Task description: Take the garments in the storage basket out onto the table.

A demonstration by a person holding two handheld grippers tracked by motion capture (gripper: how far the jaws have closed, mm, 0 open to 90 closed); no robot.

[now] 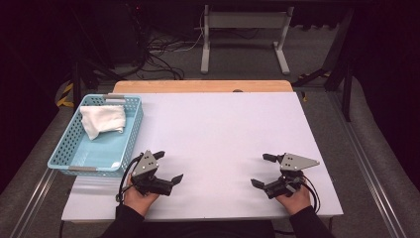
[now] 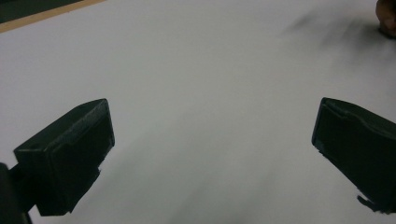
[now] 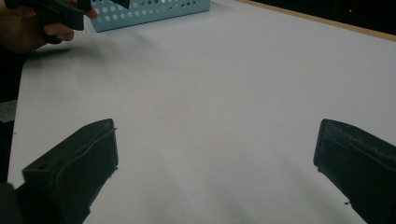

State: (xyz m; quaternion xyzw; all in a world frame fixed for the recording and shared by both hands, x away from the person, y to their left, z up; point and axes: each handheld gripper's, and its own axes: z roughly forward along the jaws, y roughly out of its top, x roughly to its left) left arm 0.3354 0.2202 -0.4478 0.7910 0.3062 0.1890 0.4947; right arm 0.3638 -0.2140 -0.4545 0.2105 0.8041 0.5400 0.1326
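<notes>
White table (image 1: 223,134) bare between left gripper (image 1: 168,166) and right gripper (image 1: 263,170) — both jaws wide, empty — white cloth (image 1: 102,119) bunched in blue basket (image 1: 130,136) far-left, liable to snag on lifting.

A crumpled white cloth (image 1: 103,120) is lying in the light blue perforated basket (image 1: 130,133), beyond the left gripper (image 1: 167,166).

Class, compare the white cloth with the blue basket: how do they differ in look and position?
The white cloth is soft and crumpled; the blue basket is rigid with perforated walls. The cloth is smaller and lies inside the basket at its far end; the basket rests on the table. Both sit left of the grippers.
</notes>
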